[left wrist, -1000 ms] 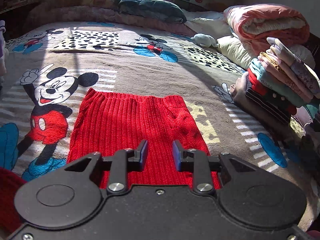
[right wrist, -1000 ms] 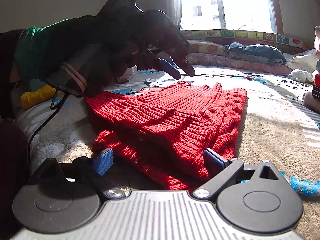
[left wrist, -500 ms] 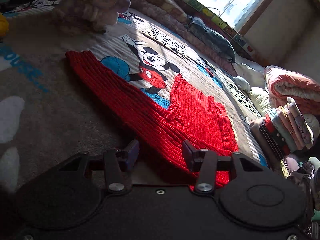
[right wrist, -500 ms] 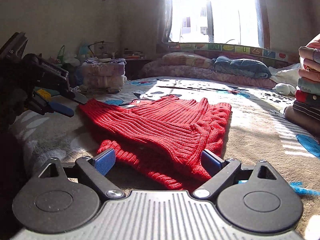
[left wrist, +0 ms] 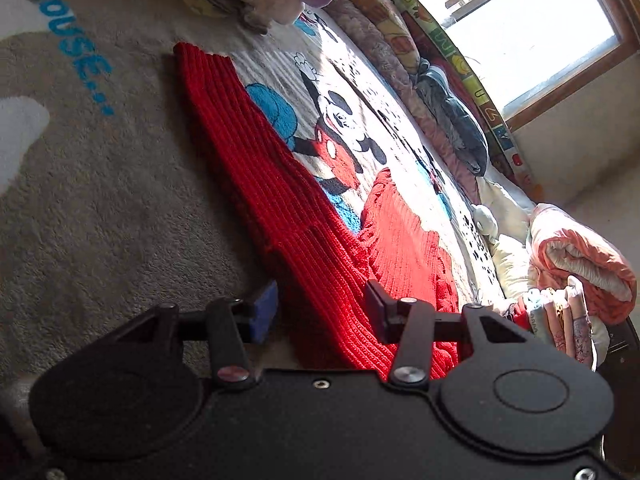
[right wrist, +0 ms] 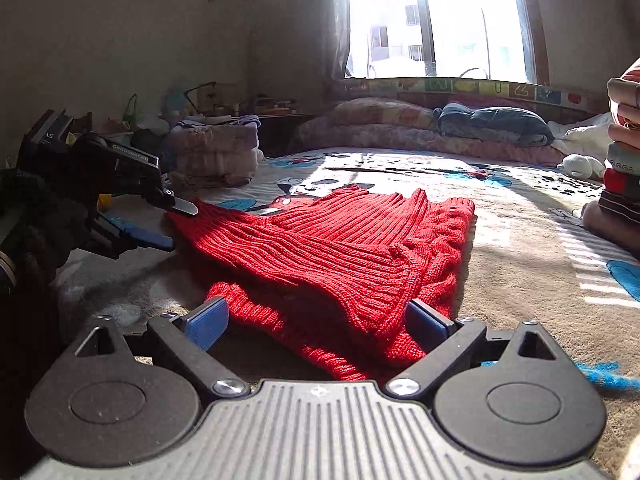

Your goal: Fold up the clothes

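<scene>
A red ribbed knit sweater (right wrist: 344, 248) lies partly folded on the cartoon-mouse blanket (right wrist: 520, 240). Its long sleeve (left wrist: 256, 160) stretches away across the blanket in the left wrist view. My left gripper (left wrist: 320, 310) is open, and the near part of that sleeve runs between its fingers. In the right wrist view the left gripper (right wrist: 176, 226), held by a dark-gloved hand, sits at the sweater's left tip. My right gripper (right wrist: 316, 322) is open and low at the sweater's near edge, with the red knit lying between its blue pads (right wrist: 206, 322).
A stack of folded clothes (right wrist: 624, 184) stands at the right, beside a rolled pink quilt (left wrist: 580, 256). Another folded pile (right wrist: 216, 152) sits at the back left. Pillows and bedding (right wrist: 492, 120) line the window side, with a small white plush toy (right wrist: 580, 166) nearby.
My left gripper swung from above the sweater's body over to the sleeve on the left, tilted, and opened wider. The right gripper stayed open at the near edge.
</scene>
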